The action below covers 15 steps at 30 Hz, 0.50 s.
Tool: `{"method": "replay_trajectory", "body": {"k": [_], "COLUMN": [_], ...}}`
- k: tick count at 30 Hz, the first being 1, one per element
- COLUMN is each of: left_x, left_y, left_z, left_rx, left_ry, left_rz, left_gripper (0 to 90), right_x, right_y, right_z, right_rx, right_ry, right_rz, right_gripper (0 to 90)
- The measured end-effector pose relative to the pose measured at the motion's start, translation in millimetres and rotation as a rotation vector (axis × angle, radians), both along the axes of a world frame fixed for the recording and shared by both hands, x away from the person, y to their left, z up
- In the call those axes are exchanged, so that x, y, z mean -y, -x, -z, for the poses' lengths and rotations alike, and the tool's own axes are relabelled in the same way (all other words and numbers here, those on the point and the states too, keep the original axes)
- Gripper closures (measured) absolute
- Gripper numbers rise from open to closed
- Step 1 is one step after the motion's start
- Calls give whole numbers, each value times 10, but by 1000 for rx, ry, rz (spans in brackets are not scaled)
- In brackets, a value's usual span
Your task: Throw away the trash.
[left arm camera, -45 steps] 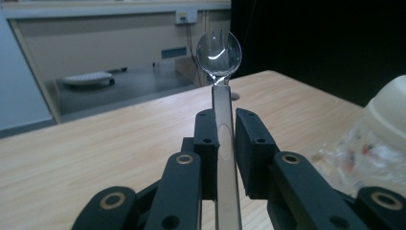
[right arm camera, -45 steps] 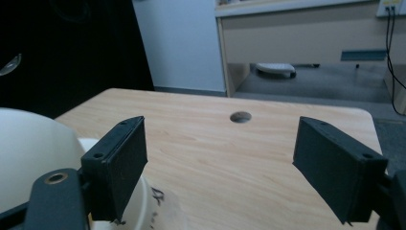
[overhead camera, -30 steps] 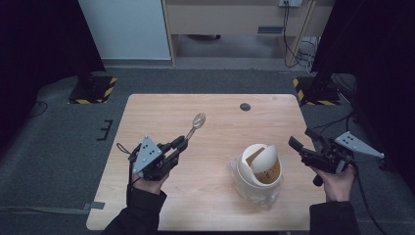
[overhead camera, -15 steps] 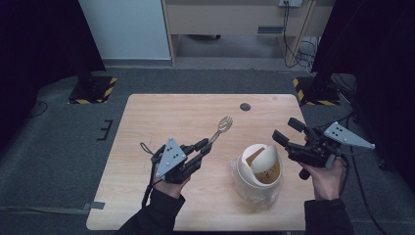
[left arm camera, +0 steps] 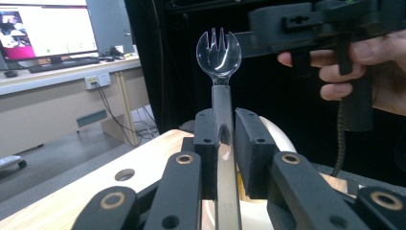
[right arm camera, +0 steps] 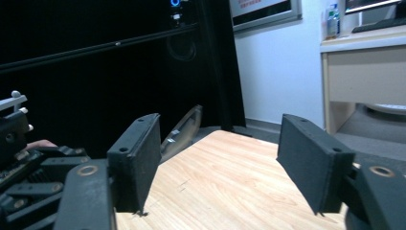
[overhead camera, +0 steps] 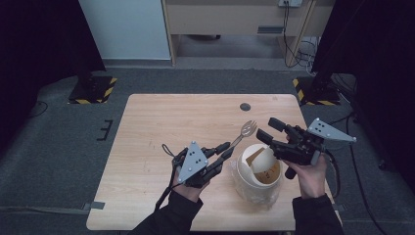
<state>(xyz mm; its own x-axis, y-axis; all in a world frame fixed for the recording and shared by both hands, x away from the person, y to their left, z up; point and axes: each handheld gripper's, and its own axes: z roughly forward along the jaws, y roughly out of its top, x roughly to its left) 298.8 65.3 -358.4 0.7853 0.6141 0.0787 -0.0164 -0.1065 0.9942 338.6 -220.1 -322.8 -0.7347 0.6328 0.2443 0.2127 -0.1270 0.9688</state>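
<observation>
Wooden table [overhead camera: 161, 127] unchanged, left gripper [overhead camera: 226, 148] clenched on spork [overhead camera: 247, 129] now nearer cup [overhead camera: 259, 171], right gripper [overhead camera: 268, 131] empty, narrowing.

Overhead view, two close tool-mounted cameras

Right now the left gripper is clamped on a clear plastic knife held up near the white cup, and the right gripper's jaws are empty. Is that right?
Not quite: it is a clear plastic spork, not a knife; the left gripper view shows its bowl ending in short tines. The rest holds: the left gripper is clamped on its handle near the white cup, and the right gripper has nothing between its jaws, which have just been closing.
</observation>
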Motion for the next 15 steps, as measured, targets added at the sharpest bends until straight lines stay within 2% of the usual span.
{"method": "replay_trajectory", "body": {"k": [4, 10, 13, 15], "left_x": [54, 93, 104, 105], "left_y": [16, 25, 26, 21], "left_z": [25, 42, 50, 62], "left_rx": [-1, -2, -6, -10], "left_ry": [2, 2, 4, 0], "left_rz": [11, 18, 12, 9], "left_gripper": [788, 788, 787, 787], "right_x": [-73, -153, -164, -166], "right_y": [-15, -31, -33, -34], "right_z": [37, 81, 85, 80], "right_rx": [-19, -76, -103, -125], "right_ry": [7, -4, -18, -45], "right_rz": [-26, -77, -89, -108], "right_gripper": [383, 541, 666, 763]}}
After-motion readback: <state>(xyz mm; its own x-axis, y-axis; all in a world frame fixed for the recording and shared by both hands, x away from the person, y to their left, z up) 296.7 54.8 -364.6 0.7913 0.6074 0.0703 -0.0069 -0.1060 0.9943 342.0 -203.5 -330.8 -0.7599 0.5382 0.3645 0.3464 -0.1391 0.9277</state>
